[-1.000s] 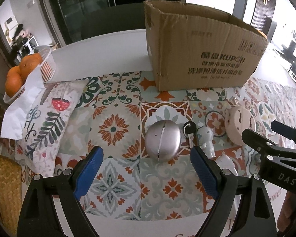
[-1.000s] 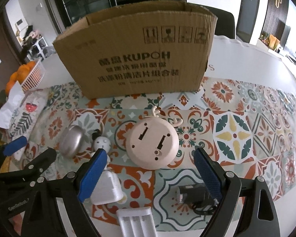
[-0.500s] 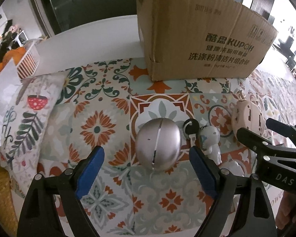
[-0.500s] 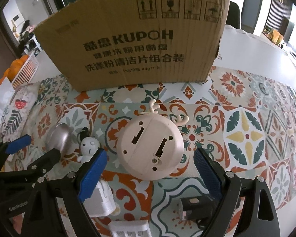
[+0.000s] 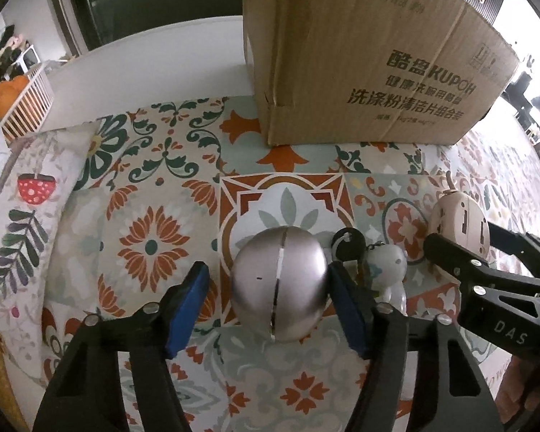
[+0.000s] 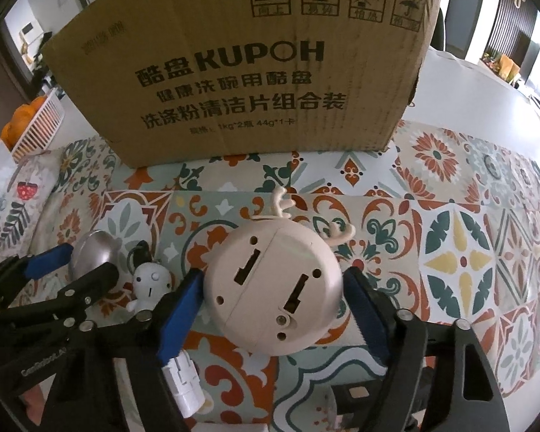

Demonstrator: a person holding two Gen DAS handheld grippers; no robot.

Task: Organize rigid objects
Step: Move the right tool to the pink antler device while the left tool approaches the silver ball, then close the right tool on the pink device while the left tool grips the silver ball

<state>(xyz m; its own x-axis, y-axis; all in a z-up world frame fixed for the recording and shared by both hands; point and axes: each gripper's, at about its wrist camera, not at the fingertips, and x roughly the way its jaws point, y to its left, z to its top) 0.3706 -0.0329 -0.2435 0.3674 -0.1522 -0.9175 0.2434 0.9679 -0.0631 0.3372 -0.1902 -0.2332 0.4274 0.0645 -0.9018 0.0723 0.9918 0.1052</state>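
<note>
Silver ball sits between my closing left tool, one pad short; right tool closes around the pink disc; next, lift both into the box.

Silver egg-shaped case, seam running lengthwise, lying on patterned tile mat before brown KUPOH cardboard box. Beside it, black key and small white round-headed figurine. Farther right, beige antlered round gadget, slotted underside up. White adapter nearer camera.
</note>
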